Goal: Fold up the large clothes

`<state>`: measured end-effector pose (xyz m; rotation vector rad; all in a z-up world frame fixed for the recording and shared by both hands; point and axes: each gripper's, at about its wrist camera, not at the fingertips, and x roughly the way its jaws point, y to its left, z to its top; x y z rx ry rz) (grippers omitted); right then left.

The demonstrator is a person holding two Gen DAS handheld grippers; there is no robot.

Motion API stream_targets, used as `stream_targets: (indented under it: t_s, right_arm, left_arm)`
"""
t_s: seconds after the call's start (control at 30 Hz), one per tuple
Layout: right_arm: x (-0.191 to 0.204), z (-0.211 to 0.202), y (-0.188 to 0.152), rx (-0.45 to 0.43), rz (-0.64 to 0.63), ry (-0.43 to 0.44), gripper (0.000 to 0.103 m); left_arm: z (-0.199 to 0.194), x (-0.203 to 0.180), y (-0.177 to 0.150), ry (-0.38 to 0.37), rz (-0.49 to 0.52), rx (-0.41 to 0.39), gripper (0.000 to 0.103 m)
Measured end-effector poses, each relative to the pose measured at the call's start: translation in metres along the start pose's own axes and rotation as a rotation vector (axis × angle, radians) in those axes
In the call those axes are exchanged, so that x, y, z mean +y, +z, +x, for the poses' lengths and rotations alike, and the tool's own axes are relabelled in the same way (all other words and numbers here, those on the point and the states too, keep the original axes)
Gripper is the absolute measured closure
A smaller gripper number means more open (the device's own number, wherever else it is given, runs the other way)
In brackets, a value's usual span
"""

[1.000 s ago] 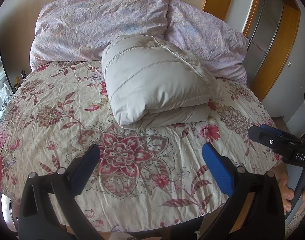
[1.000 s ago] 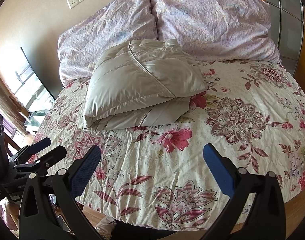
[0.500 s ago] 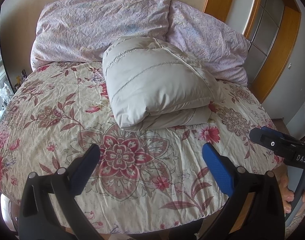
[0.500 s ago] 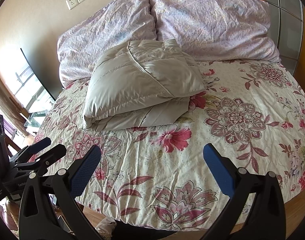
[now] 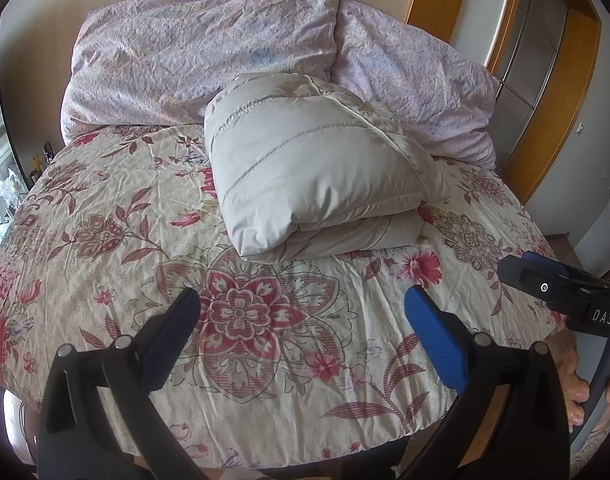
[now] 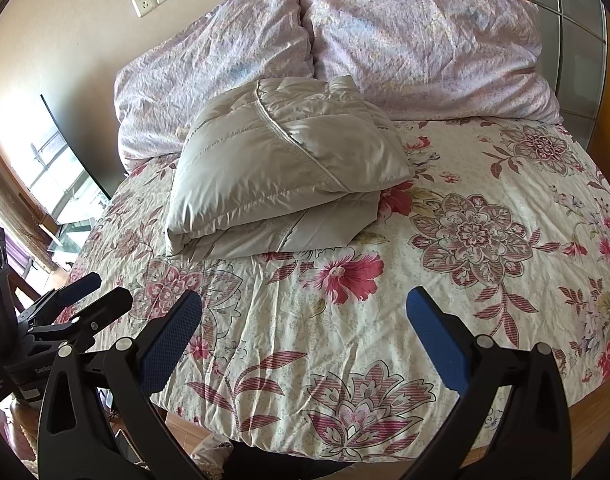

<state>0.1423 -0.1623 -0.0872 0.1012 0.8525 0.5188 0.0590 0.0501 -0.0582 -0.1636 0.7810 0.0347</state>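
Observation:
A pale grey puffy jacket lies folded into a thick bundle on the floral bedspread, near the pillows. It also shows in the right wrist view. My left gripper is open and empty, held over the foot of the bed, well short of the jacket. My right gripper is open and empty too, also back from the jacket. The right gripper shows at the right edge of the left wrist view; the left gripper shows at the left edge of the right wrist view.
Two lilac pillows lean against the wall behind the jacket. A wooden door frame stands to the right of the bed. A window is at the left. The bed's front edge is just below the grippers.
Both views have shifted only slightly; the jacket sits a touch lower in the left wrist view. The jacket keeps its shape and both grippers stay open.

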Motion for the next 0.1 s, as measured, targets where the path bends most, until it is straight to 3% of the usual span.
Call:
stream_targets:
  t_s: [0.1]
  right_arm:
    - [0.0000, 0.0000, 0.0001, -0.001, 0.000, -0.001, 0.001]
  left_arm:
    - [0.0009, -0.0004, 0.0001, -0.002, 0.002, 0.001, 0.002]
